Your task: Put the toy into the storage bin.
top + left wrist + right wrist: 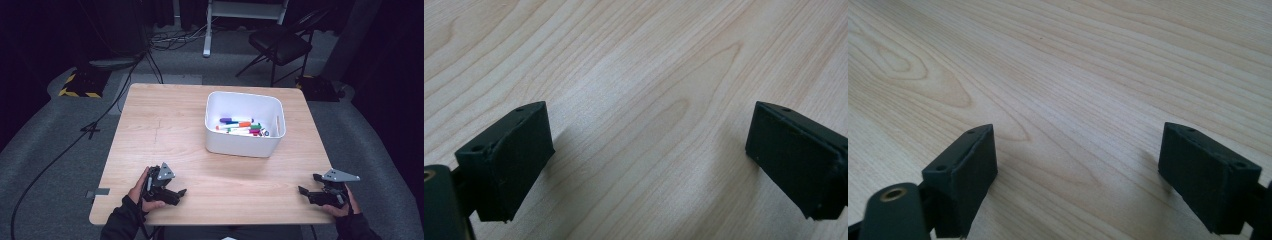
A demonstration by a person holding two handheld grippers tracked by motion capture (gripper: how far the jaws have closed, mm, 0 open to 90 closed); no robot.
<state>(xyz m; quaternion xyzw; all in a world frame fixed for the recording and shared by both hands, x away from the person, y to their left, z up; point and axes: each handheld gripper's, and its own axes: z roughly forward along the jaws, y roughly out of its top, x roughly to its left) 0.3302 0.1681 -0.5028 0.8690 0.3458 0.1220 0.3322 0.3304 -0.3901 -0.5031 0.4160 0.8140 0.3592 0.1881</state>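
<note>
A white bin [244, 142] stands on the wooden table [165, 130], right of its middle, with several coloured markers [240, 126] lying inside. My left gripper [176, 194] rests low over the table's front left, held in a hand, its jaws apart and pointing right. In the left gripper view my left gripper [649, 150] has only bare wood between its black pads [509, 165]. My right gripper [306, 188] sits at the front right edge, pointing left. In the right gripper view my right gripper [1078, 165] stands wide apart over bare wood. Both are well short of the bin.
Behind the table a black folding chair [281, 46] and a white stand [240, 15] sit on the grey floor. Cables [100, 120] trail along the floor at the left. A yellow-and-black striped base [80, 85] lies at the back left.
</note>
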